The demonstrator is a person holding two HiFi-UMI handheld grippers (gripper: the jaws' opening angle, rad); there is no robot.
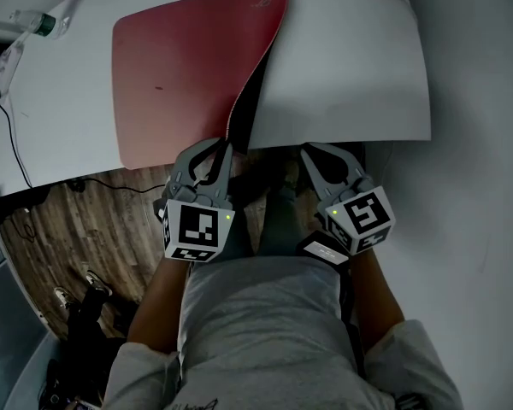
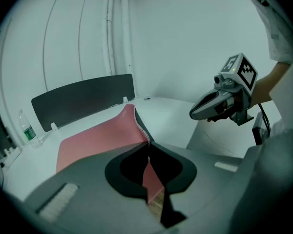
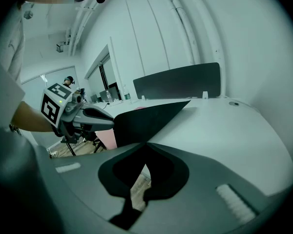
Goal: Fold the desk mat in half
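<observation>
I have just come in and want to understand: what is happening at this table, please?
A person at a white table has a gripper in each hand. The left gripper is shut on the near right corner of the red desk mat and holds it raised, so the black underside shows. The rest of the mat lies flat. The right gripper, jaws together and empty, is at the table's near edge, apart from the mat. The fold is only begun.

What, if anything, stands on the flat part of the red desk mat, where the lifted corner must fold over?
Nothing visible does. The left gripper holds up the desk mat by its near right corner, and its flat red part shows only a small dark mark. The bottle and cable lie off it, to its left.
</observation>
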